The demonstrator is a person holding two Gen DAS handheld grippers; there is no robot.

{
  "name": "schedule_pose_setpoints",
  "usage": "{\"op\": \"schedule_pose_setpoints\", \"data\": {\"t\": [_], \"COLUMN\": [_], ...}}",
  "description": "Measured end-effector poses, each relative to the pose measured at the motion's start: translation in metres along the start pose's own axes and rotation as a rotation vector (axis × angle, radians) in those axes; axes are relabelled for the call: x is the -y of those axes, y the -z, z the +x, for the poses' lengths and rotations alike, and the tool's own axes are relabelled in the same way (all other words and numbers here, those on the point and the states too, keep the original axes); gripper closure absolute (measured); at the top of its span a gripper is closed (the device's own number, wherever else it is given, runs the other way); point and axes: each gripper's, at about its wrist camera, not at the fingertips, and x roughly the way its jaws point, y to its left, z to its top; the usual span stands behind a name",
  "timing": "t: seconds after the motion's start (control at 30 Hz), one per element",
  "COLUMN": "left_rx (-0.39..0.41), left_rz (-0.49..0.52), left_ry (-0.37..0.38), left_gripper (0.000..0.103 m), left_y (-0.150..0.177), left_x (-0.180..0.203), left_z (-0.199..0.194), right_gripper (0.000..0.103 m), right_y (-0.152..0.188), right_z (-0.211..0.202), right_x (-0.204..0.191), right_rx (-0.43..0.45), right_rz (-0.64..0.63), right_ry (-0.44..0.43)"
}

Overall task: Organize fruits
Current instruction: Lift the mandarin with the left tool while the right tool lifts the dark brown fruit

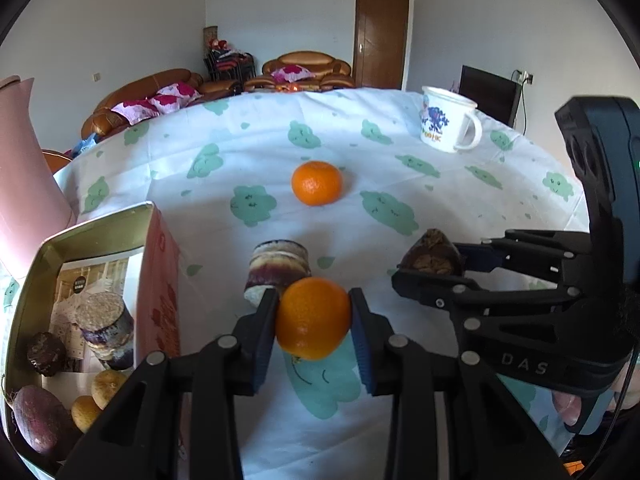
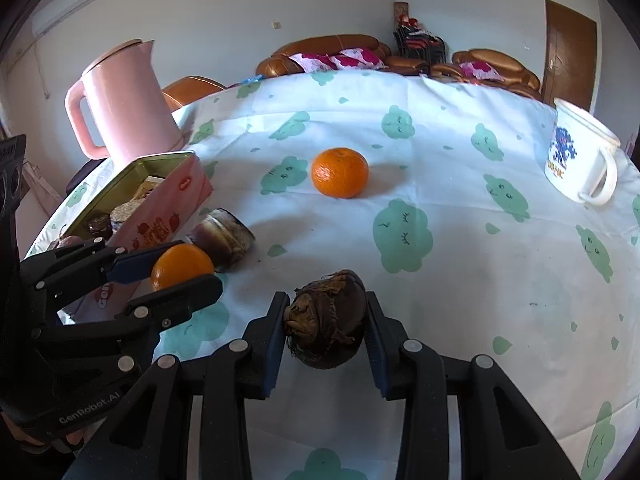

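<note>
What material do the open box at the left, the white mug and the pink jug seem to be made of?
Box: probably tin-plated metal; its glossy gold inner walls mirror the contents, and the outside is printed pink.
White mug: enamel or ceramic, hard to tell; smooth glossy surface with a blue print.
Pink jug: likely matte plastic; even colour, soft sheen, moulded handle.

White walls [image 1: 280,0], brown sofas [image 1: 306,66], wooden door [image 1: 380,40].

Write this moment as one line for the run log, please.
left gripper: shut on orange | right gripper: shut on brown bulb | second orange: on tablecloth | tin box: open
</note>
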Motion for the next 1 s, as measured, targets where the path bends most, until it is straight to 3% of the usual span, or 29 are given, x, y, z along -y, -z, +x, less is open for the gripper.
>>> {"op": "schedule_pose_setpoints", "data": {"t": [1.0], "left_rx": [0.14], "left_rz": [-0.054], "left_ry": [-0.016], "left_gripper": [0.067], "left_y": [0.002], "left_x": [-0.011], "left_z": [-0.025], "right_gripper": [0.065], "right_y": [0.003], "right_z": [-0.03], "right_x": [-0.01], "right_rx": [0.161], "right_rz": [-0.056], "right_ry": [-0.006]}}
